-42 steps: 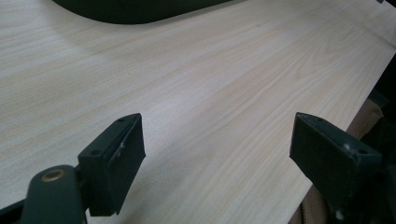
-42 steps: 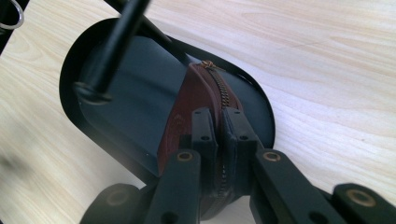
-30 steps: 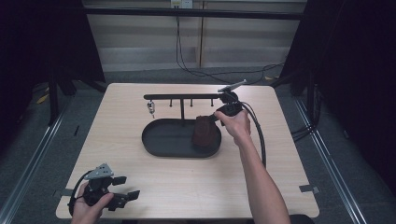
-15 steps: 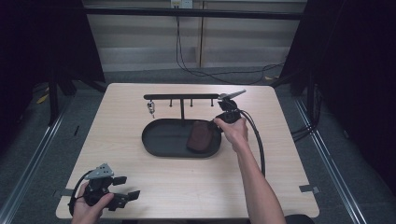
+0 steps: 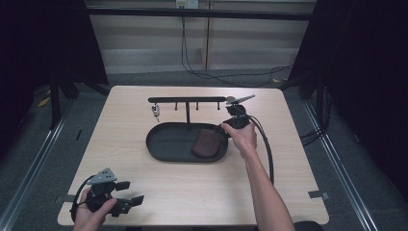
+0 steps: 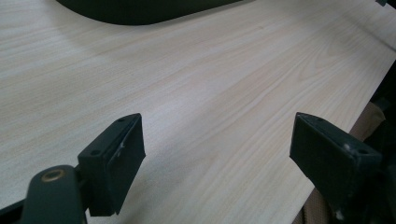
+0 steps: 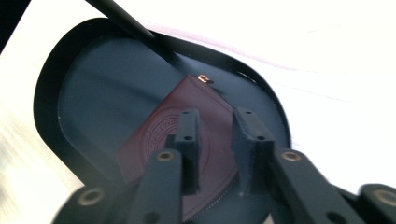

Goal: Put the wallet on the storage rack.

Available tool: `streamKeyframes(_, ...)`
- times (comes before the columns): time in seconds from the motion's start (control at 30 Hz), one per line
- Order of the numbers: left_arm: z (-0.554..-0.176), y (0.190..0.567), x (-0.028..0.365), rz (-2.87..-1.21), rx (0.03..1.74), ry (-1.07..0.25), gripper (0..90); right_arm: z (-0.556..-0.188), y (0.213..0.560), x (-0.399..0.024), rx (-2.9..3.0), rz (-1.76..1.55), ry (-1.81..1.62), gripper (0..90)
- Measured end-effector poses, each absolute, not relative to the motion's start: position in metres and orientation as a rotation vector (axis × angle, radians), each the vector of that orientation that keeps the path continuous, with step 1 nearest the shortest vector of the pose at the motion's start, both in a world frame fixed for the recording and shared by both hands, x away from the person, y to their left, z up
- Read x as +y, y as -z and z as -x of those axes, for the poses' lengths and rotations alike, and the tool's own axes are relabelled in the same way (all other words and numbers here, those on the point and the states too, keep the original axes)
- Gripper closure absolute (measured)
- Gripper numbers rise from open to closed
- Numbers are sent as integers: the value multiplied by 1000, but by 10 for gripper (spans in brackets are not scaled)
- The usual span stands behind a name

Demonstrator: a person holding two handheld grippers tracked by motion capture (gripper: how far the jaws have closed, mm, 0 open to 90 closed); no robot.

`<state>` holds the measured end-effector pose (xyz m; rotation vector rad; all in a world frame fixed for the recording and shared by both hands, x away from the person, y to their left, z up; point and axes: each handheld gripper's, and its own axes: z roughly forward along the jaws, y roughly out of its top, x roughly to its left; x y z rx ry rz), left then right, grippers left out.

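Bare forearms, no sleeves. Each black tool has brass-ringed screws; left tool carries a grey three-cornered plate, right tool trails a black cable.

A dark red wallet lies flat inside the black oval tray, toward its right end; the right hand-held gripper hovers above it, jaws just opening, nothing between them

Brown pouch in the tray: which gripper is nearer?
Right. The right gripper hangs just over the brown pouch in the black tray, jaws just opening; the left gripper sits at the table's near-left corner.
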<state>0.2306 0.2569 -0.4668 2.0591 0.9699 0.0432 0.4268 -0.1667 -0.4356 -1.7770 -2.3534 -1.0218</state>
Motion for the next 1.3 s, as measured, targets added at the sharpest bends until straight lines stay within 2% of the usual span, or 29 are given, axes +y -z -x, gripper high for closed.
streamKeyframes(0.07, -231, 467, 257, -2061, 967, -41, 178, -426, 433, -168, -2360, 1776, 1034, 669)
streamKeyframes(0.27, -231, 467, 257, -2054, 969, -36, 178, -420, 428, -169, -2383, 1754, 1086, 443)
streamKeyframes(0.67, -232, 467, 258, -2038, 985, -29, 178, -400, 424, -174, -2413, 1725, 1181, 193)
streamKeyframes(0.87, -233, 467, 259, -2025, 1000, -35, 178, -388, 416, -185, -2434, 1717, 1218, 174)
streamKeyframes(1.3, -233, 468, 260, -2018, 1019, -39, 178, -354, 420, -223, -2420, 1758, 1256, 170)
